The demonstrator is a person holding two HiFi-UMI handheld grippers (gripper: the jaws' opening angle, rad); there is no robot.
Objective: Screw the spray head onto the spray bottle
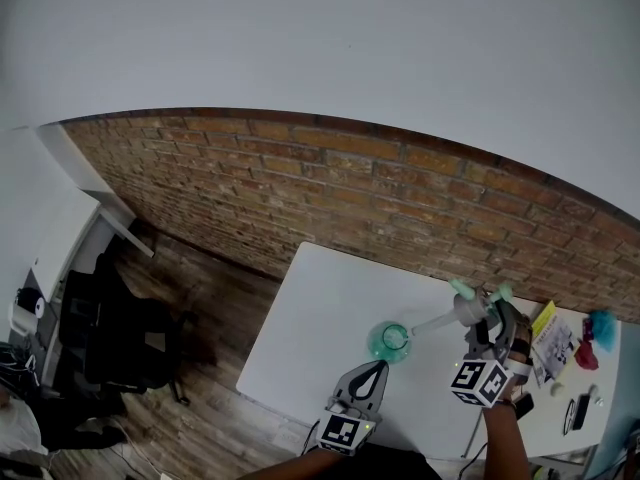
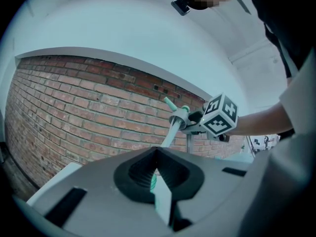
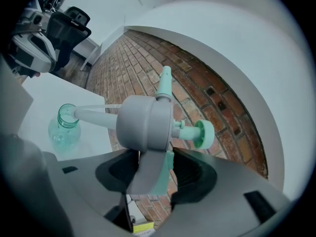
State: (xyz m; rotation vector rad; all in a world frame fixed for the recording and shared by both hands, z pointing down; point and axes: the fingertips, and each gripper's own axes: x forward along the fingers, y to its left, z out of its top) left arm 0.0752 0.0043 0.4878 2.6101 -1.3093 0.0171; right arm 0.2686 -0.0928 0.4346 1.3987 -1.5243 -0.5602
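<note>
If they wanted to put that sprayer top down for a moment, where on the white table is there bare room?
The widest bare patch of the table lies between the bottle and the brick-wall edge, out to the left corner. The strip left of the left gripper is free too. The right end is crowded: papers, a red cloth, small dark items.

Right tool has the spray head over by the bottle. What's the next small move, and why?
Probably tip the spray head upright while easing its tube down into the bottle. The right tool grips the head lying nearly flat, with the tube's tip only at the open mouth, so the collar can't meet the neck yet.
</note>
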